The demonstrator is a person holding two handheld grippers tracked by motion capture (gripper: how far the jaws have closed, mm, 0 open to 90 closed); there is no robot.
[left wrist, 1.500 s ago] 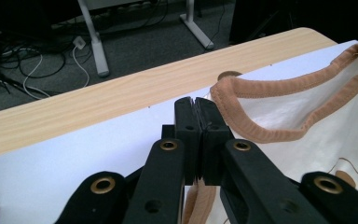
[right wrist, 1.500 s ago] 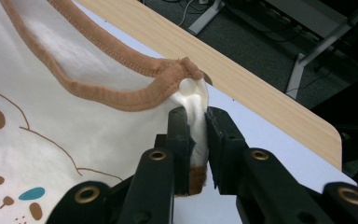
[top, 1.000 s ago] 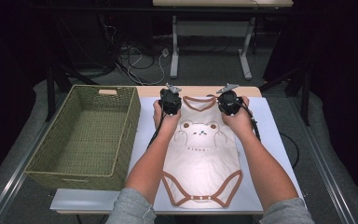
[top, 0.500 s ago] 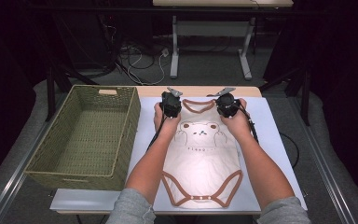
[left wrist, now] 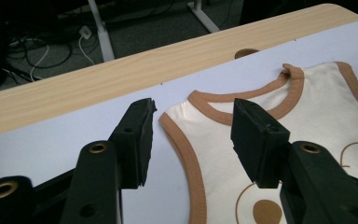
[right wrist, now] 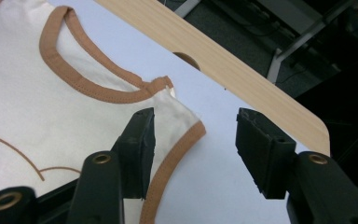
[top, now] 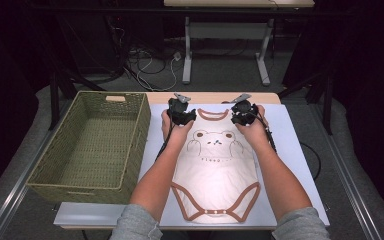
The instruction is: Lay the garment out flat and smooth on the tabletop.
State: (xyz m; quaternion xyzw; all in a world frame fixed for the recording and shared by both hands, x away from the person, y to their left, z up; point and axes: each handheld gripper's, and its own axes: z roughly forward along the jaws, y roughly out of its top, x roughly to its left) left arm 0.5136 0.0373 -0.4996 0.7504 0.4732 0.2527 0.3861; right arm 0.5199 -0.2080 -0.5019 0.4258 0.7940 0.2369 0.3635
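A cream baby bodysuit point(top: 215, 170) with brown trim and a bear print lies flat on the pale mat point(top: 290, 145), neck toward the far edge. My left gripper point(top: 181, 112) hovers at its left shoulder and my right gripper point(top: 243, 111) at its right shoulder. Both have just been opening. In the left gripper view the left gripper point(left wrist: 193, 116) is open, with the shoulder of the bodysuit point(left wrist: 307, 107) lying loose on the mat between the jaws. In the right gripper view the right gripper point(right wrist: 193, 126) is open too, astride the other shoulder of the bodysuit point(right wrist: 51, 121), and its pads do not press the cloth.
A green woven basket point(top: 135, 145) stands on the left, its wall against the mat's edge. The wooden table top point(left wrist: 121, 74) shows as a strip beyond the mat, with a cable hole. Desk legs and cables lie on the floor behind the table.
Both grippers have sunk slightly toward the near side at the bodysuit's shoulders. The neckline has settled flat on the mat.
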